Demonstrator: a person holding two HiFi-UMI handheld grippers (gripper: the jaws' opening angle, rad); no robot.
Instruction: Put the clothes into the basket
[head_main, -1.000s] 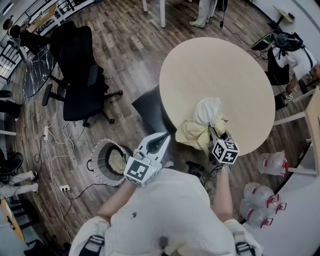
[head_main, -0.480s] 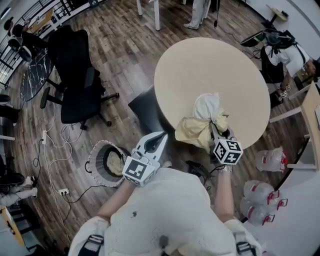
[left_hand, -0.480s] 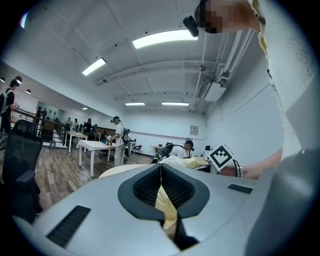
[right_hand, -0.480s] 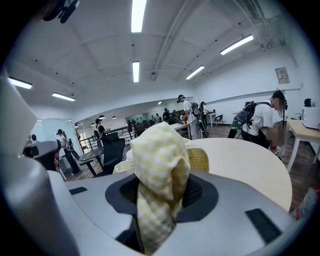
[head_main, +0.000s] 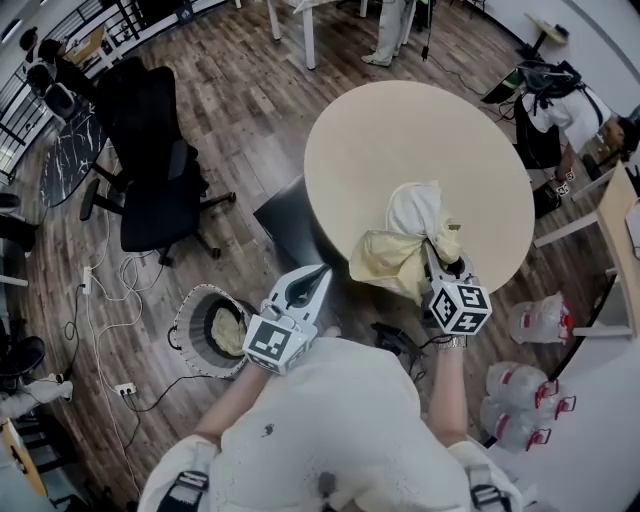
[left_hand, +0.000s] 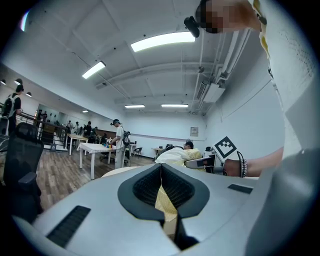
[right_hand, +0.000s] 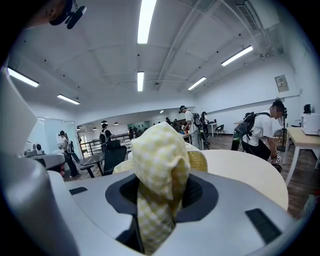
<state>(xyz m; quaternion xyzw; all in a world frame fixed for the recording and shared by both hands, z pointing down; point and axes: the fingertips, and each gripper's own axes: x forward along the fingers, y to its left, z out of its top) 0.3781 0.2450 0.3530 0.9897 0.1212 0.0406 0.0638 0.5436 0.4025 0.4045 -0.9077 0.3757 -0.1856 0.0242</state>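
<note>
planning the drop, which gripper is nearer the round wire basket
Left. Left gripper hovers close beside the round wire basket; right gripper is farther, gripping yellow checked cloth over the round beige table.

Air over basket (head_main: 181, 330) open; just right of it left gripper (head_main: 318, 280) hangs before round table (head_main: 400, 140) rim, dark table base (head_main: 288, 215) there too; office chair (head_main: 155, 165) beyond basket, floor cables (head_main: 105, 292) left.

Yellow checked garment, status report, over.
Right tool shut on yellow checked garment, over round table's near edge. Left tool shut. Basket on floor, left; left tool sits between.
</note>
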